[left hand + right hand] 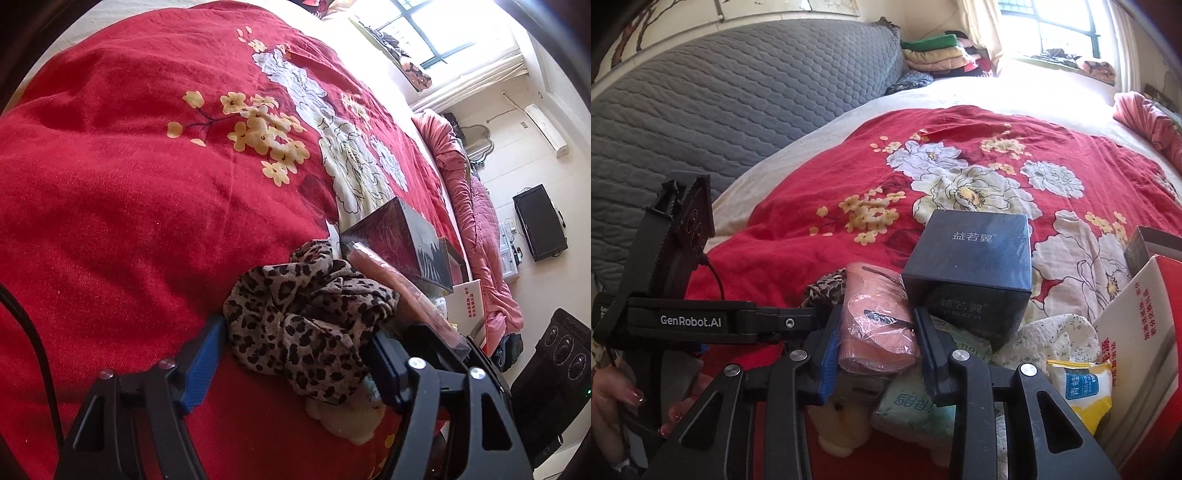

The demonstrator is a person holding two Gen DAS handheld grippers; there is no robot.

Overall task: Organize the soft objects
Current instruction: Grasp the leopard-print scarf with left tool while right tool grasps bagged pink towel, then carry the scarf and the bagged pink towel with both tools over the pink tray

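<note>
Between the jaws of the right gripper (877,341) sits a pink wrapped cloth (875,325), pinched on both sides, it seems. The left gripper (295,343) stands wide around a leopard-print scarf (306,306), not yet closed on it. Both soft things lie in a heap at the bed's (798,221) near edge, so sorting looks barely begun. Beyond, a dark box (975,266) reads "YI RUO YI"; the other gripper's body reads "GenRobot.AI". A tissue pack (912,410) and yellow packet (1082,387) wait unsorted.
</note>
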